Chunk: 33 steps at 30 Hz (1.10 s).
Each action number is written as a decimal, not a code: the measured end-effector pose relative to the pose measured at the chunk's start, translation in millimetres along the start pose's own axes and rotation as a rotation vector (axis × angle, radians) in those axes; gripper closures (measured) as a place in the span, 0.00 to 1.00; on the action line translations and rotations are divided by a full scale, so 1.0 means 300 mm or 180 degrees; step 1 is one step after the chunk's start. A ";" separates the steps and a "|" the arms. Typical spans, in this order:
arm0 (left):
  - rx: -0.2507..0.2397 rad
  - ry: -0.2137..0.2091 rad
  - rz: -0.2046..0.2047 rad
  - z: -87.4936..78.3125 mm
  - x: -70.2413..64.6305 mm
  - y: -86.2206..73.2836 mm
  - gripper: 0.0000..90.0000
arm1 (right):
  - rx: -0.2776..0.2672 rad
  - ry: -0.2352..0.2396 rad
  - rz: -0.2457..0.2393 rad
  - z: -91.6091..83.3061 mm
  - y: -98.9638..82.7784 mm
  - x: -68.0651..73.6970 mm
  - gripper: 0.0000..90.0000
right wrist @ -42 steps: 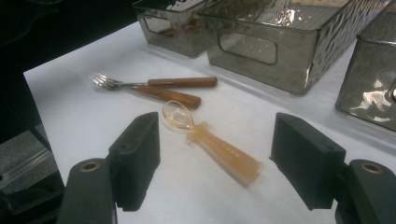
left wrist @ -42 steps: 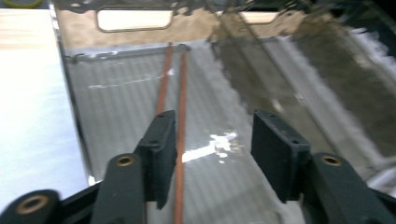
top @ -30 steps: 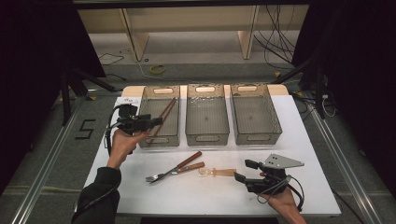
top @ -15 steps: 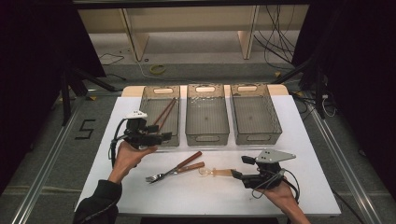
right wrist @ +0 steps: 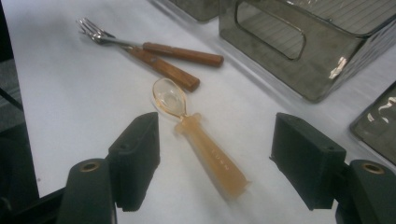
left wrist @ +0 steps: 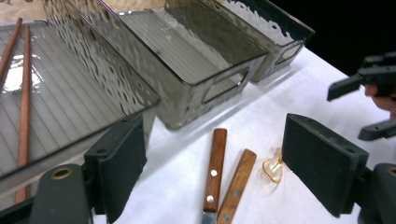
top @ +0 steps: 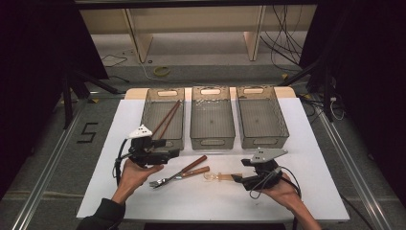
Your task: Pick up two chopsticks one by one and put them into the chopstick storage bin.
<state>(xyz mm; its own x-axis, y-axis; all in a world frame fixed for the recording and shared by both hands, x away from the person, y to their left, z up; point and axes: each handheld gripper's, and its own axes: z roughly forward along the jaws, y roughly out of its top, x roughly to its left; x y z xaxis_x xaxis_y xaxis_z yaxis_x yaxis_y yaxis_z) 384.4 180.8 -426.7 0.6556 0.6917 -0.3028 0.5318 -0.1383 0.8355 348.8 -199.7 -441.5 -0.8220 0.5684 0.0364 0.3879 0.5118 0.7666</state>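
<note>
Left bin [top: 163, 117]: two wooden chopsticks [top: 165, 119] | middle bin [top: 212, 120], right bin [top: 261, 117]: nothing visible inside | left gripper [top: 174, 153]: jaws wide, just opening, nothing between, near left bin | right gripper [top: 239, 178]: jaws wide around amber spoon [right wrist: 201, 135] on table, untouched, beside fork [top: 174, 176].

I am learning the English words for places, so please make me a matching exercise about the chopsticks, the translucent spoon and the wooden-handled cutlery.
Things:
1. chopsticks
2. translucent spoon
3. wooden-handled cutlery

Places:
A. on the white table cover, in front of the middle bin
B. inside the left bin
C. between the open jaws of the right tool

Pairs: 1-B, 2-C, 3-A
</note>
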 end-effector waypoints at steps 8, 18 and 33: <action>-0.0039 -0.0042 0.0114 0.001 -0.044 -0.052 0.23 | 0.0243 0.0045 -0.0124 0.041 0.030 -0.020 0.37; 0.0019 -0.0033 0.0249 -0.006 -0.072 -0.087 0.23 | 0.0389 0.0116 -0.0162 0.072 0.043 -0.040 0.38; 0.0065 -0.0031 0.0358 -0.010 -0.080 -0.120 0.22 | 0.0706 0.0247 -0.0301 0.118 0.046 -0.049 0.40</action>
<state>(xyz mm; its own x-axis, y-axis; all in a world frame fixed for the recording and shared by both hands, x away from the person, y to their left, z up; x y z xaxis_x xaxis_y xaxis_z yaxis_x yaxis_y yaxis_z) 348.0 171.2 -448.2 0.7169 0.6642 -0.2120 0.4652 -0.2292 0.8550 381.1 -178.2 -454.3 -0.8852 0.4645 0.0268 0.3827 0.6941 0.6098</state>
